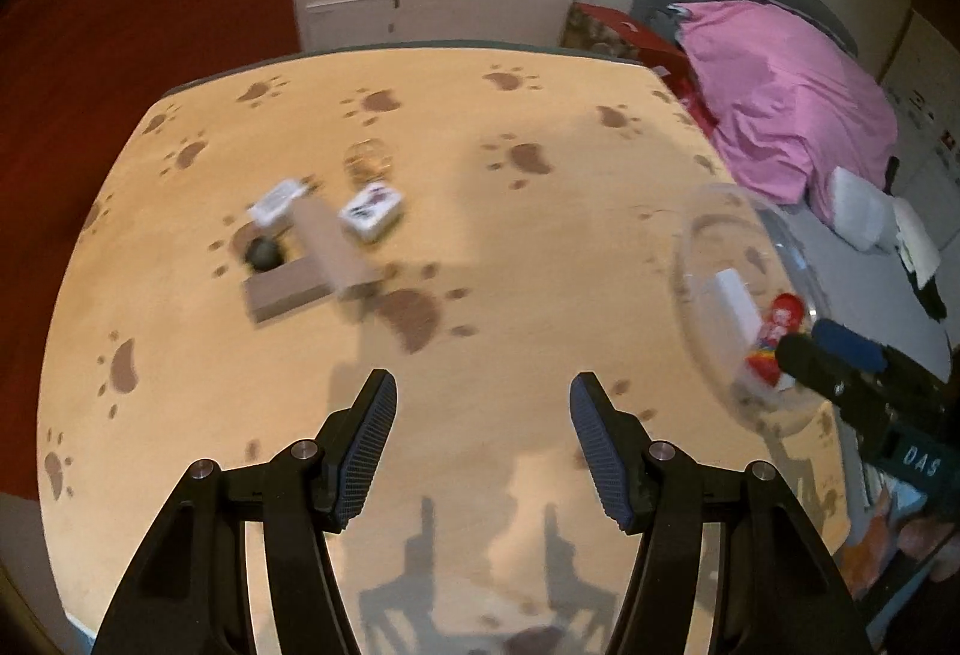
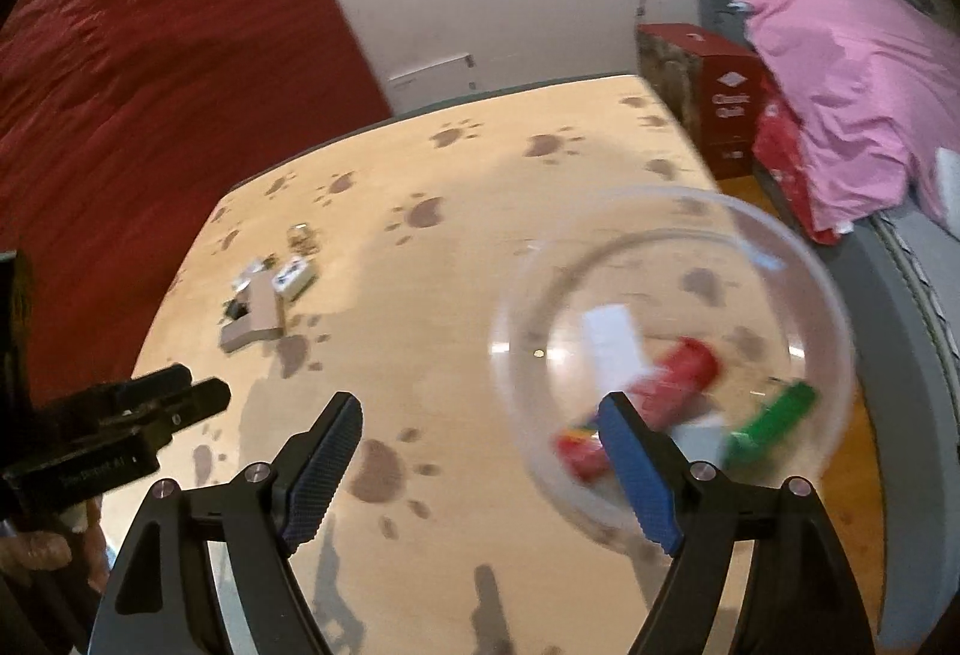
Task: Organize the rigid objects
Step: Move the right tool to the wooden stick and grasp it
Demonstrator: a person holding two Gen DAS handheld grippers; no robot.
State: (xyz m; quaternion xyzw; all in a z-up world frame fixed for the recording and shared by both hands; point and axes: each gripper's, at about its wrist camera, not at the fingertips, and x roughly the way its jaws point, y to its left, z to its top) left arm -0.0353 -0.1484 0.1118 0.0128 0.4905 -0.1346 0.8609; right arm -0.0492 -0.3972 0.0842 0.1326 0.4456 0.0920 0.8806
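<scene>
Fingers (image 2: 639,469) spread, empty; clear bowl (image 2: 672,343) holds blurred red, green, white pieces.

Lettering "DAS" printed on right gripper (image 1: 801,355) body (white on dark). "Classic Quilt" printed on red box (image 2: 729,105). Remaining labels too blurred for reading.

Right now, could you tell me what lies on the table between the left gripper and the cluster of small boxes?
Nothing does: the left wrist view shows only bare paw-print tablecloth between the left gripper and the cluster of small boxes.
</scene>
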